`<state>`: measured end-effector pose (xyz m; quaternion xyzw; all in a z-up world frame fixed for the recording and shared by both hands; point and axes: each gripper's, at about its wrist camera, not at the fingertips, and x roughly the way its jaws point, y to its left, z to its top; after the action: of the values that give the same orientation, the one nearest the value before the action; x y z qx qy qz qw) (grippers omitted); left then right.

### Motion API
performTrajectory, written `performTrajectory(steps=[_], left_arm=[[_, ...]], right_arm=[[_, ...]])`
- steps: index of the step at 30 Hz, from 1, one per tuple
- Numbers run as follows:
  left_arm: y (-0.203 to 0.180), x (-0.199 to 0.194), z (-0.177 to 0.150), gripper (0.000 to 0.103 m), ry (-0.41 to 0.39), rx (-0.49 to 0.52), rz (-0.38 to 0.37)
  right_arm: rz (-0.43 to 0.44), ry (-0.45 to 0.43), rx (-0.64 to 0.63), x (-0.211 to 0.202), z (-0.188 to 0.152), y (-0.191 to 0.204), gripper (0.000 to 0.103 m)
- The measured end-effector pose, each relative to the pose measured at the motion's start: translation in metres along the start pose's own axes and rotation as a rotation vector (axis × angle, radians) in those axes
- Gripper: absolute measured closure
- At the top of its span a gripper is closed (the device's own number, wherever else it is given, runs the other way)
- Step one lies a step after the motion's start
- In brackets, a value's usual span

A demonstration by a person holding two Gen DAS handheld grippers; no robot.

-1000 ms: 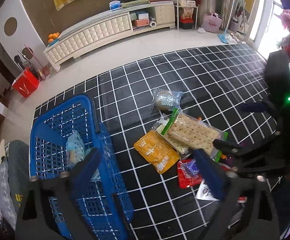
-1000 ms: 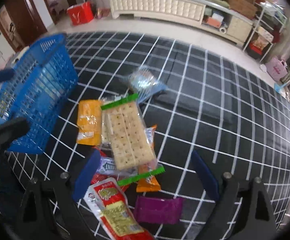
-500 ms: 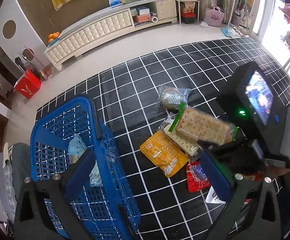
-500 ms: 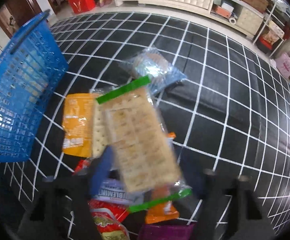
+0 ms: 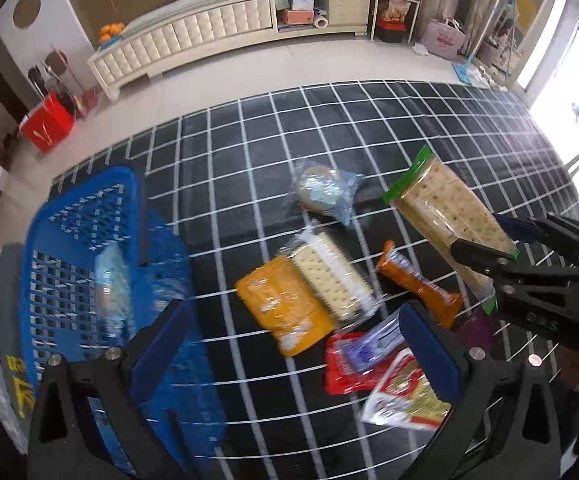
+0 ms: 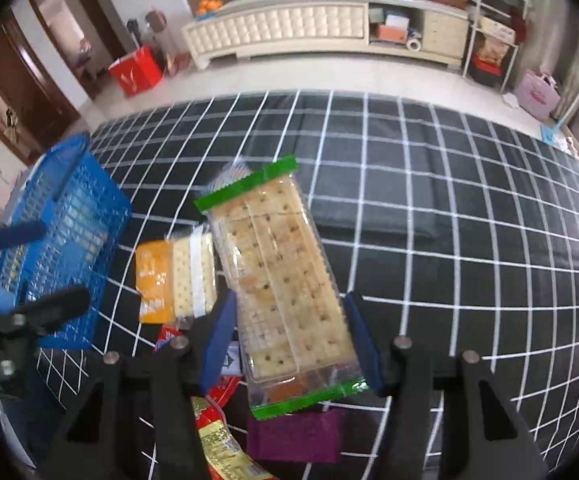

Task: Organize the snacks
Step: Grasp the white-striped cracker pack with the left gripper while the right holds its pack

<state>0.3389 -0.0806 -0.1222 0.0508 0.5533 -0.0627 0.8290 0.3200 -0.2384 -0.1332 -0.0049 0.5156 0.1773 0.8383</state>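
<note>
Green-edged cracker pack [image 6: 285, 292] sits clamped by its long sides in the right claw [image 6: 289, 340], lifted above the snack pile right of the blue basket [image 5: 89, 264], while the left claw [image 5: 293, 356] hangs wide open and empty over the basket's right rim, with bare checked mat [image 6: 469, 240] beyond the pile.

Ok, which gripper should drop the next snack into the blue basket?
Right. The right gripper is already shut on the green-edged cracker pack, lifted off the mat. The left gripper is open and empty beside the blue basket.
</note>
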Motion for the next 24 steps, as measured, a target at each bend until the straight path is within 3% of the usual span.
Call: performTrajectory(steps=[8,11,13,24], left_arm=[[-0.014,0.035,0.015,0.000,0.071,-0.073,-0.044],[-0.013,0.056,0.019,0.010,0.117,-0.109,-0.053],[-0.010,0.069,0.020,0.025,0.144,-0.137,-0.040],[-0.005,0.118,0.026,0.025,0.233,-0.205,-0.022]], right_arm=[[0.018,-0.015,0.073,0.002,0.003,-0.024,0.043],[0.032,-0.005,0.104,0.009,0.001,-0.033,0.043],[0.041,-0.001,0.114,0.013,-0.002,-0.036,0.043],[0.095,0.024,0.142,0.033,-0.007,-0.052,0.044]])
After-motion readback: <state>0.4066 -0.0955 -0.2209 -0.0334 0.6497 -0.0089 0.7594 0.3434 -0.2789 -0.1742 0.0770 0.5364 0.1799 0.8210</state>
